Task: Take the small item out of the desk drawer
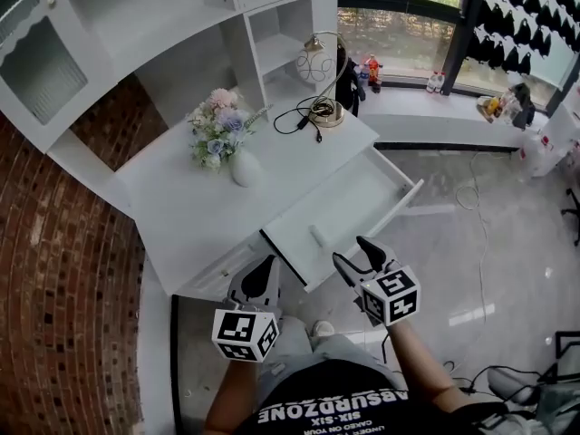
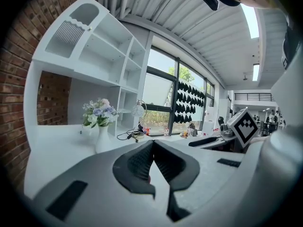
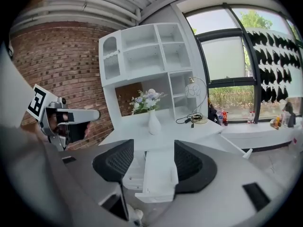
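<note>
The white desk [image 1: 199,198] has its drawer [image 1: 358,198] pulled open toward the lower right. A small white item [image 1: 317,236] lies on the drawer floor near its front end. My right gripper [image 1: 355,254] hovers just in front of the drawer with its jaws spread and nothing between them. In the right gripper view the open drawer [image 3: 158,174] shows through the gap of the right gripper [image 3: 154,148]. My left gripper [image 1: 265,270] is at the desk's front edge, left of the drawer, with its jaws shut. In the left gripper view its tips [image 2: 152,144] meet and hold nothing that I can see.
A white vase of flowers [image 1: 222,143] stands mid-desk. A gold desk lamp [image 1: 322,80] and a black cable [image 1: 304,116] sit at the far corner. White shelving [image 1: 181,25] rises behind the desk, and a brick wall [image 1: 63,270] is at the left. Cables lie on the grey floor [image 1: 471,234].
</note>
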